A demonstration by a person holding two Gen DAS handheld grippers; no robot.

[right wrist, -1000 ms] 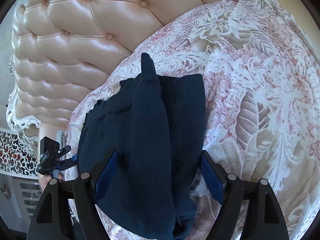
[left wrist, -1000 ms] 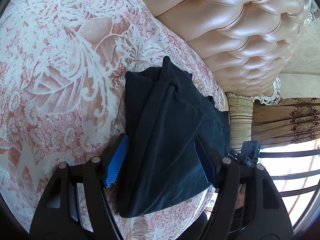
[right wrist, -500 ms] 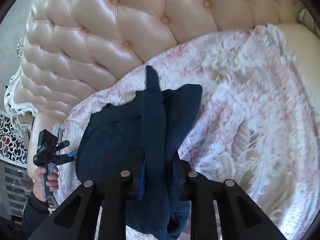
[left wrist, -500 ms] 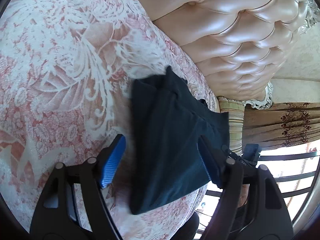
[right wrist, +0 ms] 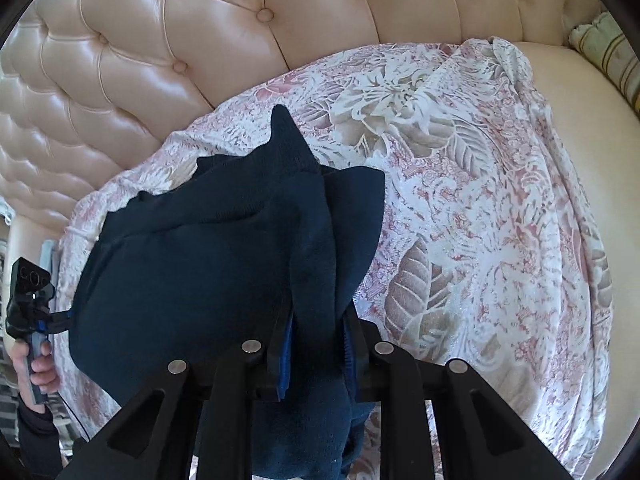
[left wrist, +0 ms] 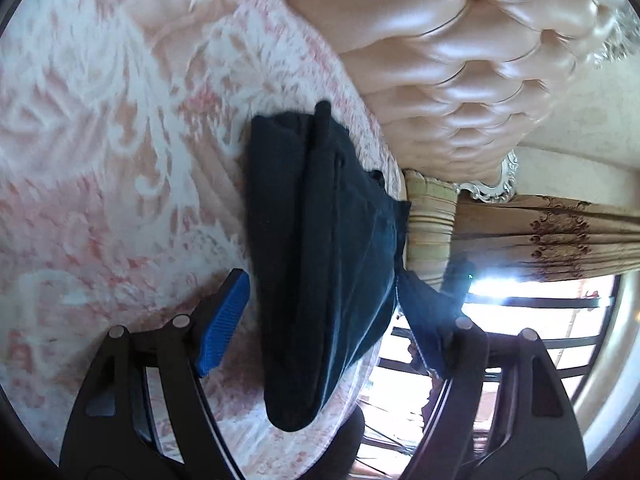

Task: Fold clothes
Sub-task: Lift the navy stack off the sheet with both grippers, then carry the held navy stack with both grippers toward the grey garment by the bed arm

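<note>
- Seen from the left wrist, the left gripper point(left wrist: 320, 312) stands wide, its 2 blue pads either side of the dark navy knitted garment point(left wrist: 320, 248) without pressing it; the garment's long axis runs straight away from the claw across the pink-and-white floral bedspread point(left wrist: 112, 152).
- From the right wrist, the right gripper point(right wrist: 316, 354) is nipped narrow on a raised fold of the garment's near edge, so this hand looks placed to carry the fold.
</note>
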